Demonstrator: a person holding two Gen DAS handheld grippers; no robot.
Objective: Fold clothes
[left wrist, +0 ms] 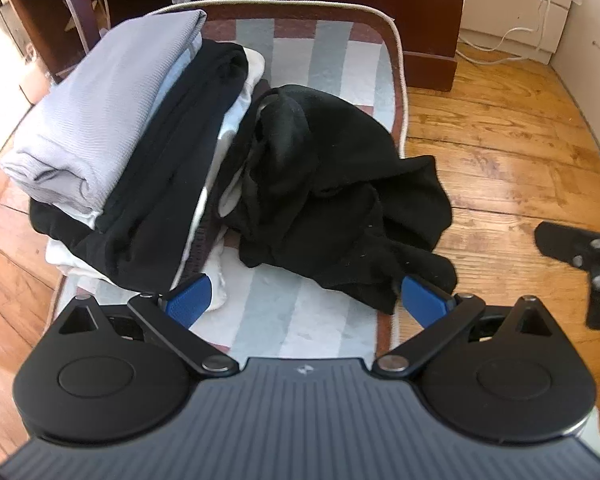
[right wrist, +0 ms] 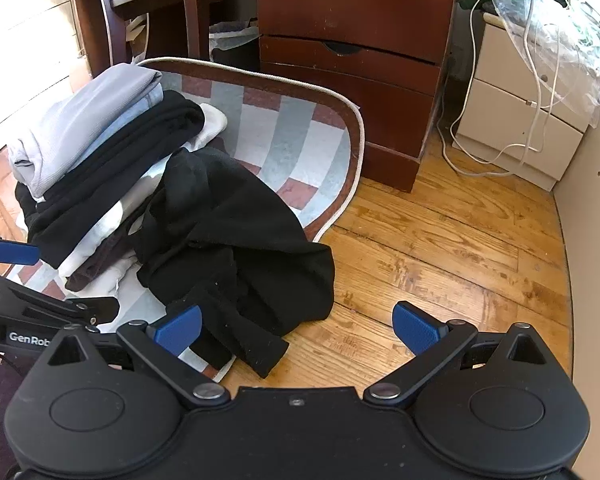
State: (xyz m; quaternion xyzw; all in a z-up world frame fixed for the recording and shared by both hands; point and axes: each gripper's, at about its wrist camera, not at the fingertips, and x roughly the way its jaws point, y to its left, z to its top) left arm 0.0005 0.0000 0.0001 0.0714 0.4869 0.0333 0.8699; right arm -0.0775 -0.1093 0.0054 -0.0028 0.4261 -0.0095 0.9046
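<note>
**Black Garment Unfolded; Both Grippers Standing Off**

The black garment (left wrist: 332, 184) is lying crumpled on the striped rug (left wrist: 300, 320), just beside the folded stack (left wrist: 112, 140), with one edge spilling onto the wood floor (right wrist: 440, 240). It is looking soft, limp and light, likely to sag and slide when lifted; you are best taking it at a hem or corner near you. Your left gripper (left wrist: 306, 304) is hovering low over the rug's near end, fingers apart and empty. Your right gripper (right wrist: 298, 328) is hanging over the floor, fingers likewise spread, gripping nothing.
</note>
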